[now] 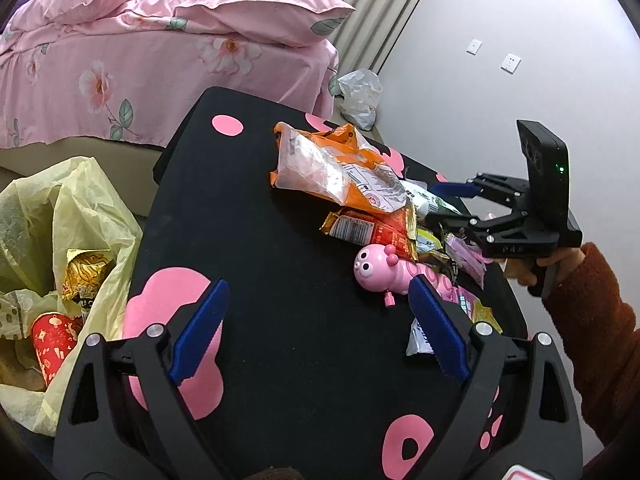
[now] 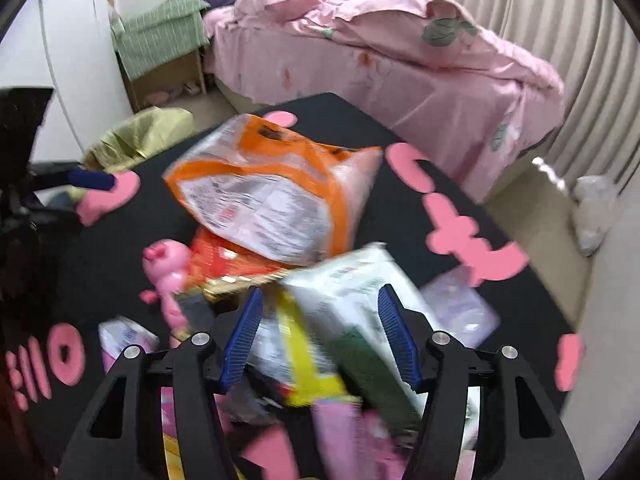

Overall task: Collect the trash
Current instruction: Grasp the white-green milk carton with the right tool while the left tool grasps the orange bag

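Left tongs [image 1: 316, 328]: spread wide, nothing between the blue pads, hovering above a bare stretch of the black surface [image 1: 280, 320] with pink shapes.
Right tongs [image 2: 320, 336]: spread, with a white-and-green packet [image 2: 360, 292] lying between the blue pads; the view is motion-blurred, so contact with the packet cannot be told. In the left wrist view the right tongs [image 1: 444, 204] reach into the far side of the pile from the right, held by a hand [image 1: 560, 260] in a rust-coloured sleeve.
Trash pile: heaped on the right half of the surface. A large orange-and-clear bag [image 1: 332, 168] lies on top at the far end; a red-and-gold wrapper [image 1: 368, 232] sits just beneath and nearer; small yellow, purple and white wrappers [image 1: 460, 256] crowd the right edge.
Toy: a pink caterpillar toy [image 1: 384, 272] lies at the near side of the pile, touching the red-and-gold wrapper, head toward the left.
Collection bag: a yellow plastic bag [image 1: 80, 208] stands open just beside the surface's left edge; a gold wrapper [image 1: 86, 276] and a red patterned item [image 1: 52, 340] lie inside.
Room: a bed [image 1: 160, 52] with pink floral bedding stands beyond the surface; a crumpled clear plastic bag [image 1: 360, 96] lies on the floor near the wall.
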A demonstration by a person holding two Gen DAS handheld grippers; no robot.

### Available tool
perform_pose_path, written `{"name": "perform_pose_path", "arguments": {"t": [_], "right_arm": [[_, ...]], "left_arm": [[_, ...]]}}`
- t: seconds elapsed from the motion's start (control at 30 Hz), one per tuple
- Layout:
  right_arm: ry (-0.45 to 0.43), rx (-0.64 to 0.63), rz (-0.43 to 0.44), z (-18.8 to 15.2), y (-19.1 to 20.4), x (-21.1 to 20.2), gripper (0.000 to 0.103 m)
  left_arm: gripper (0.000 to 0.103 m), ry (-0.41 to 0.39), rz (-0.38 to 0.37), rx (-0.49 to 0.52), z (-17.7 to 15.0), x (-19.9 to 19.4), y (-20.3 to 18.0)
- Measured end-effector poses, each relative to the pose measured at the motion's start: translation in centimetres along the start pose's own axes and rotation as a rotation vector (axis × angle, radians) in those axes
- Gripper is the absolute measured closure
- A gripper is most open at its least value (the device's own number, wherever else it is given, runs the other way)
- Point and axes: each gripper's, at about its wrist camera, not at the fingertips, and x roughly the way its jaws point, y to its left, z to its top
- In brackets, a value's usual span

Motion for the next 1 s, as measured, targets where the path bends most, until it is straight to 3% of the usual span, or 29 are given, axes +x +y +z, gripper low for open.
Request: {"name": "perform_pose_path", "arguments": {"t": [0.13,0.27,0.47,0.7,0.8,0.87,0.93,1.0], "right_arm": [[0.048,0.052,-0.033,-0.8,-3.6,-0.4,0.047],[0.121,0.126,0.042,-1.2,-6.8,1.3,0.047],[0.137,0.1,0.048,-0.3,-6.7,2.6,0.041],[0.228,0.059,0.015,0.6,-5.4,5.3,0.041],[0.197,0.116,-0.036,0.6,-5.2,4.7,0.047],[0.146,0.193,-0.023,0.5,-4.9,3.1,0.05],[0.099,0.241,-0.062,0.3,-4.3,1.2,0.056],[0.055,0.28,-0.1,0.0,-3.5,-0.8,0.056]], "left_arm": [[0.016,-0.001,-0.007,-0.008,-0.1,-0.1,0.2],[0.016,0.007,-0.013,-0.01,0.0,0.2,0.2],[0.016,0.013,-0.007,-0.017,0.0,0.4,0.4],[0.016,0.013,-0.012,-0.015,-0.2,0.3,0.3],[0.016,0.007,-0.014,-0.02,-0.1,0.1,0.4],[0.016,0.004,-0.015,-0.025,0.1,0.0,0.6],[0.016,0.003,-0.025,-0.032,0.4,0.1,0.7],[0.016,0.002,-0.033,-0.026,1.1,0.3,0.6]]}}
